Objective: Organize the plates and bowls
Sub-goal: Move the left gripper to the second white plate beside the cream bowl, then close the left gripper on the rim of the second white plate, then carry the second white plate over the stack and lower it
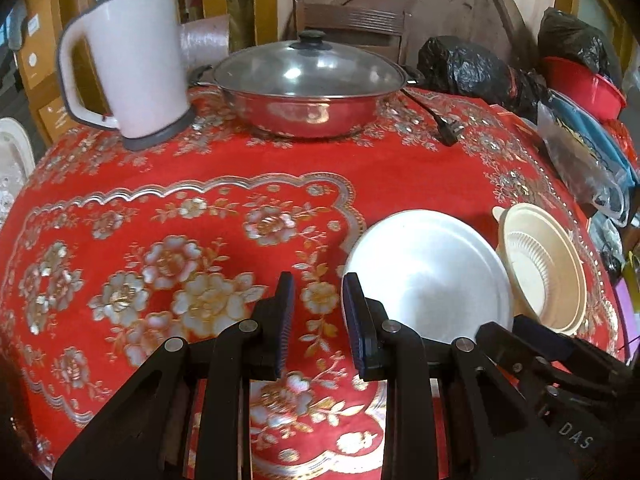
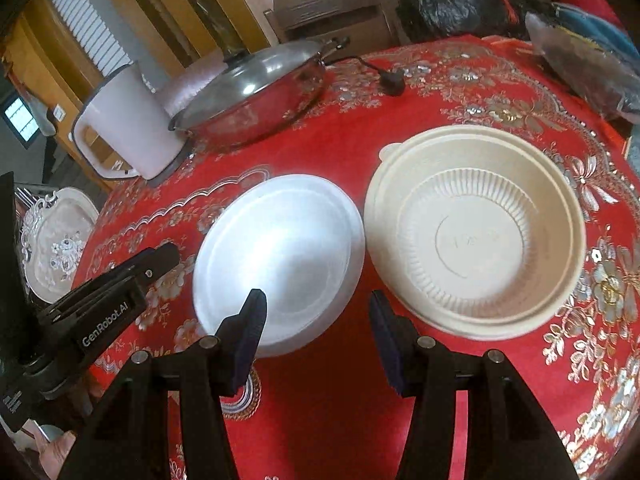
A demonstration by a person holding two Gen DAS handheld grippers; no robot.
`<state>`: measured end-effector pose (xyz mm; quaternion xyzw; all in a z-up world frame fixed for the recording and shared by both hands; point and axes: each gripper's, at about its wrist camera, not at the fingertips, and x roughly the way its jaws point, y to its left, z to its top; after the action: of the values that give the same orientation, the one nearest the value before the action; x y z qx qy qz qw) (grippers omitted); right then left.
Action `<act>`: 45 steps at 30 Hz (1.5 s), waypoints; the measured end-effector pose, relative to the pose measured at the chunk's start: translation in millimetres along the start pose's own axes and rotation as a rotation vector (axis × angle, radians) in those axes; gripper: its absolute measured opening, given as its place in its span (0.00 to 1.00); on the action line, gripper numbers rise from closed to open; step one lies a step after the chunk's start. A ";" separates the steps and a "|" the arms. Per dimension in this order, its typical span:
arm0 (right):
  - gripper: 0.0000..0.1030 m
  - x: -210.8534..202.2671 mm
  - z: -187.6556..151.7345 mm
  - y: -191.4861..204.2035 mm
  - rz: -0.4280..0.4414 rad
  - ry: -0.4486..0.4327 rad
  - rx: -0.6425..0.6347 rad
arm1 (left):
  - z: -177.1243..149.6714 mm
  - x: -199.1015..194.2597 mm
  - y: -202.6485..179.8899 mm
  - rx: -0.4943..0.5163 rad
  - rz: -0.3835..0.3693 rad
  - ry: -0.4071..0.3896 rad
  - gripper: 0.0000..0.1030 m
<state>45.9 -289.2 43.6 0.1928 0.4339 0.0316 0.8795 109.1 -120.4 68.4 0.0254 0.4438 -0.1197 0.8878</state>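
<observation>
A white plate lies upside down on the red flowered tablecloth. A cream plastic bowl stands upright just right of it, its rim almost touching the plate. My left gripper hovers near the plate's left edge, jaws a narrow gap apart with only cloth between them. My right gripper hangs over the near side, between plate and bowl, open wide and empty. In the right wrist view the left gripper shows at the left, beside the plate.
At the back of the table stand a white electric kettle and a steel pan with a glass lid, its plug on the cloth. Black bags and a plastic packet crowd the right edge. A patterned dish sits off the table's left.
</observation>
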 end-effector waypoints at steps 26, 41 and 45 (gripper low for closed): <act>0.23 20.6 -2.2 21.1 -0.006 0.001 -0.136 | -14.1 11.5 3.8 0.033 -0.007 0.063 0.16; 0.23 14.6 -29.9 102.7 0.071 0.021 -0.272 | -51.5 -47.9 89.3 -0.078 0.084 0.009 0.16; 0.23 16.3 -39.8 135.4 0.092 0.031 -0.331 | -60.0 -64.6 117.8 -0.118 0.114 -0.010 0.16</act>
<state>40.3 -148.2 59.1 0.0647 0.4268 0.1458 0.8902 52.6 15.3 76.3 -0.0021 0.4435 -0.0425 0.8952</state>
